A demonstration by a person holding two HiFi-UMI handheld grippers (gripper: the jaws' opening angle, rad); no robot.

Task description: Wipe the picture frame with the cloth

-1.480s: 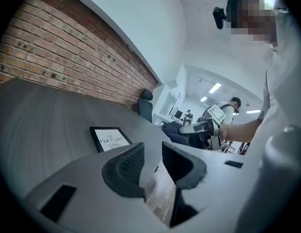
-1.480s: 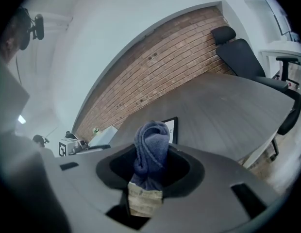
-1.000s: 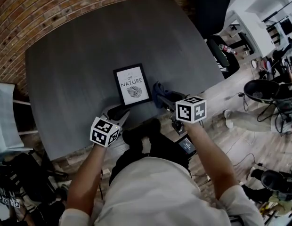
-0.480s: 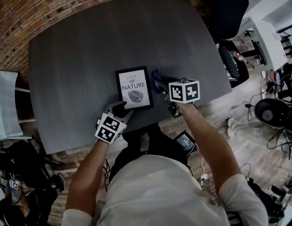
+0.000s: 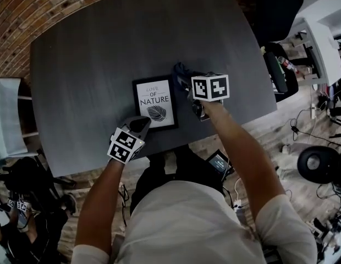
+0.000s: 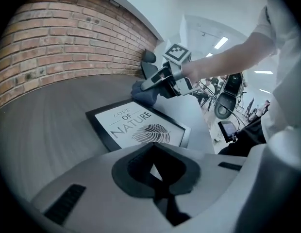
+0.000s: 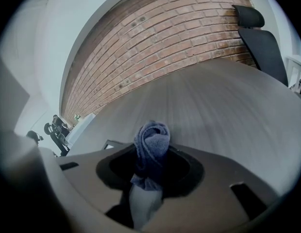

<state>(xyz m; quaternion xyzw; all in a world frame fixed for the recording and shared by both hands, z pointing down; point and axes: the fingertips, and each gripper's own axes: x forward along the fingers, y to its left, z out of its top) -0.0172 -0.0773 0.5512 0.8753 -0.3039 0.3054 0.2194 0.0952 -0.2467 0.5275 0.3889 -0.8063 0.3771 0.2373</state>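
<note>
A red brick wall (image 5: 19, 21) backs the dark grey wooden table (image 5: 104, 43). A black picture frame (image 5: 154, 104) reading "LOVE OF NATURE" lies flat near its front edge. The left gripper (image 5: 141, 126) has just closed its jaws, now pressed together empty at the frame's near corner. The right gripper (image 5: 185, 82) pinches a bunched blue cloth (image 7: 151, 144) just beside the far right corner.

— What sort of place is shown here?

— An open office or studio workroom is suggested. A dark table (image 5: 104, 54) is set against a brick wall (image 5: 27, 15), and a black office chair (image 7: 259, 42) is parked beside it. Cables (image 5: 308, 117) are strewn over a wood floor (image 5: 258, 133), and strip lights (image 6: 221, 42) are mounted overhead.
</note>
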